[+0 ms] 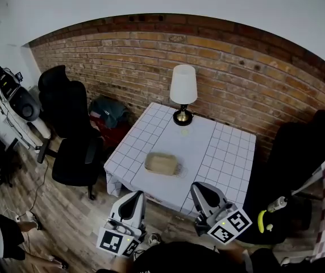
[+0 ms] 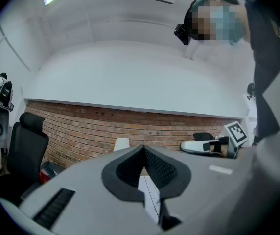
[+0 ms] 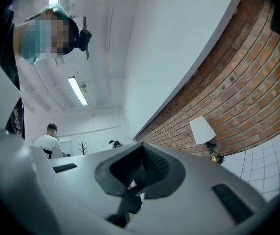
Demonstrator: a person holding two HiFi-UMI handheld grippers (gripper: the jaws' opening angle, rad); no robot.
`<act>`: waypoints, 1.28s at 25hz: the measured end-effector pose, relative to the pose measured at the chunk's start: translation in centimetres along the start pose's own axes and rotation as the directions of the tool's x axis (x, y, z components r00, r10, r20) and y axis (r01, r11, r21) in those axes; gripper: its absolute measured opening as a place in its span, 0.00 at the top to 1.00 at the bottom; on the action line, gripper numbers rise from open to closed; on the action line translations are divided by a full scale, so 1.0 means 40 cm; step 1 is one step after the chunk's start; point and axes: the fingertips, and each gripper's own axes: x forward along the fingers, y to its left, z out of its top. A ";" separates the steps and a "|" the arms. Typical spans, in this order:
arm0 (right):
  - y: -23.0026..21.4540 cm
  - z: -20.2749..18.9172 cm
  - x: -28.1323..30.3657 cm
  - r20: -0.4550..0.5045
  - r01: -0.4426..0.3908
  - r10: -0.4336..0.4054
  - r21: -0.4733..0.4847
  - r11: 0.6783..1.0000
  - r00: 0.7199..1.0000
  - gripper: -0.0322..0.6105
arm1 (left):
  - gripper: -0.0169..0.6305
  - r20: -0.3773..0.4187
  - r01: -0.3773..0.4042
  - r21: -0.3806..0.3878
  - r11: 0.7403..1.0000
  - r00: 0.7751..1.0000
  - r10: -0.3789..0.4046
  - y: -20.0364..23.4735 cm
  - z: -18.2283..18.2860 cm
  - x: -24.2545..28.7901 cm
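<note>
- The left gripper (image 1: 132,197) and right gripper (image 1: 203,189) are hovering well in front of the lamp (image 1: 183,90), jaws closed on nothing.
- The tan bundle (image 1: 163,164) is lying between them and the lamp; closed jaws are risking shoving it aside, and an overreach could be toppling the lamp.

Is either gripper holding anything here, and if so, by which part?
Nothing is held. The left gripper and the right gripper each have their jaws closed together with nothing between them. Both are short of the table.
</note>
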 end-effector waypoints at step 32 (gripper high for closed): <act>-0.010 -0.139 0.292 0.009 0.289 -0.290 0.013 0.957 0.957 0.94 | 0.96 -0.057 0.170 -0.108 0.980 0.983 -0.177 0.415 -0.049 0.050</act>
